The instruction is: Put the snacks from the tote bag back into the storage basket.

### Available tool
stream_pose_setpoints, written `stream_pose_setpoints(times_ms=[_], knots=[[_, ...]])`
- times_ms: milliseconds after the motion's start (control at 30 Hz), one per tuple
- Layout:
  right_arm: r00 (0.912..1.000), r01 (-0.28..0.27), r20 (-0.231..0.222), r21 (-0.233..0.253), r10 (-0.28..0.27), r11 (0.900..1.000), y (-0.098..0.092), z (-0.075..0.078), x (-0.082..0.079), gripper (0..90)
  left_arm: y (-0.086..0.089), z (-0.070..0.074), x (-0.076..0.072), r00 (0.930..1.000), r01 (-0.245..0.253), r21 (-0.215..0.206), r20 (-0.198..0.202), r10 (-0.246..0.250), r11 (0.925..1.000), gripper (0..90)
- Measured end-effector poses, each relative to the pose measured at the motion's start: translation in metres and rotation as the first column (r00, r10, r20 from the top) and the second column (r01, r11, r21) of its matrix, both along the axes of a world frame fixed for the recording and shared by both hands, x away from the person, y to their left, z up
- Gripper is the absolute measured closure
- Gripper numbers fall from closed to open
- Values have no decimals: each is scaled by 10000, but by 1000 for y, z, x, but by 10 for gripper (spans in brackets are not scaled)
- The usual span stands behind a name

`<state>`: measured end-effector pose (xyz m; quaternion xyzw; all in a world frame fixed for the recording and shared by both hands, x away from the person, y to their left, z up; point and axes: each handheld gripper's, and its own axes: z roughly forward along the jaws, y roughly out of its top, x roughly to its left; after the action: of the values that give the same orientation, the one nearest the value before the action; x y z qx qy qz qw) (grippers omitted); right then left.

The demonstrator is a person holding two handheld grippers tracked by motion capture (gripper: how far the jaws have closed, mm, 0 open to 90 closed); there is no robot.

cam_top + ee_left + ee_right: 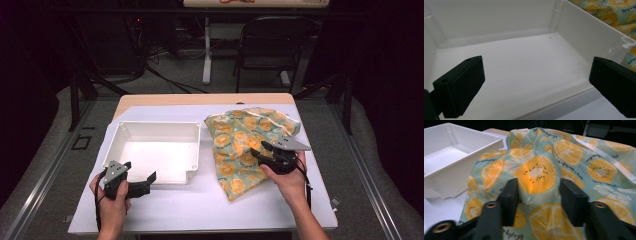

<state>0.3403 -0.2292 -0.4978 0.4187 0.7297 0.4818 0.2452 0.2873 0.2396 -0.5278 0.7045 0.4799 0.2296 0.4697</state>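
On the table (210, 210) sit two things: one white box (156, 149) and one cloth (250, 145) printed with orange slices on pale green. Two grippers work over them, one in each hand.

From the high view the box sits left of centre, open at the top, nothing inside. The cloth lies bunched on the right half, its left edge just beside the box's right wall, its far edge near the back of the white sheet that covers the table. Bare sheet runs along the whole near edge, between the box and the person, and a narrower strip shows to the right of the cloth.

The left gripper (142, 183) hovers at the box's near wall with its jaws spread wide and nothing between them; the left gripper view looks between them into the bare box floor (524, 72), with a corner of the cloth (614, 12) beyond the right wall. The left hand (111, 200) holds it over the near-left part of the sheet.

The right gripper (264, 154) rests on the middle of the cloth. In the right gripper view its jaws stand partly apart with a raised fold of cloth (536, 177) between them, touching both; whether they pinch it firmly I cannot tell. The box (456, 162) lies off to that view's left.
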Motion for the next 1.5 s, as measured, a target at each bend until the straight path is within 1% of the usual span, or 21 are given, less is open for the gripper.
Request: stream_pose_setpoints(times_ms=[133,200,267,367,433,500,600,667,767,800,833,867,900,1000,1100,1167,1267,1300,1333,1433,1500], knots=[[10000,34,18,-146,-34,9999,-3,2,-5,731,-1,0,0,10000,12,-41,31,-12,10000,5],[10000,30,76,-46,-30,10000,-6,3,-7,849,-3,1,0,10000,40,-25,12,-40,10000,6],[9999,-3,122,22,3,10000,-9,5,-8,900,-7,1,0,10000,77,-73,49,-77,9999,7],[9996,-187,227,217,182,9996,-12,9,-12,900,-16,5,-1,9996,235,-84,186,-234,9997,10],[9994,-239,255,289,231,9993,-12,11,-14,900,-24,9,-1,9989,388,-263,266,-381,9989,11],[9987,-378,360,314,366,9988,-13,15,-18,900,-34,13,-1,9970,682,-222,368,-674,9974,12],[9972,-645,422,490,624,9967,-14,20,-28,900,-50,19,0,9924,1146,-127,476,-1138,9933,15],[9970,-694,384,444,677,9966,-15,21,-31,900,-60,23,2,9889,1409,-89,480,-1403,9900,16],[9954,-908,349,493,891,9947,-15,20,-38,900,-76,28,5,9832,1768,-310,528,-1750,9838,18],[9949,-972,298,459,959,9942,-14,20,-40,900,-81,29,7,9815,1857,-317,533,-1839,9821,19],[9934,-1142,165,416,1136,9926,-13,17,-44,900,-93,33,10,9771,2069,-358,587,-2046,9777,22],[9923,-1235,65,357,1234,9917,-12,15,-46,900,-93,33,10,9771,2069,-358,587,-2046,9777,24],[9923,-1235,65,357,1234,9917,-12,15,-46,900,-99,35,12,9753,2143,-375,639,-2117,9761,24],[9895,-1423,-243,187,1428,9896,-9,7,-49,900,-117,41,18,9686,2413,-383,706,-2383,9697,28],[9835,-1645,-767,-11,1640,9864,-9,-4,-50,900,-135,46,26,9642,2589,-318,681,-2564,9654,38],[9826,-1663,-838,8,1658,9861,-8,-7,-50,900,-146,48,33,9634,2635,-365,602,-2611,9640,45],[9777,-1776,-1153,-78,1756,9841,-9,-12,-49,900,-162,48,43,9643,2635,-409,396,-2619,9638,60],[9782,-1735,-1172,-65,1715,9848,-9,-14,-49,900,-167,48,46,9655,2592,-355,369,-2579,9652,69],[9772,-1772,-1224,-211,1734,9839,-9,-14,-48,900,-171,48,49,9680,2492,-276,378,-2481,9681,73],[9747,-1777,-1415,-223,1728,9838,-10,-19,-46,900,-179,51,58,9712,2327,-114,561,-2317,9725,84],[9723,-1806,-1559,-269,1743,9832,-12,-21,-45,900,-182,53,65,9734,2233,-135,564,-2223,9746,85]])
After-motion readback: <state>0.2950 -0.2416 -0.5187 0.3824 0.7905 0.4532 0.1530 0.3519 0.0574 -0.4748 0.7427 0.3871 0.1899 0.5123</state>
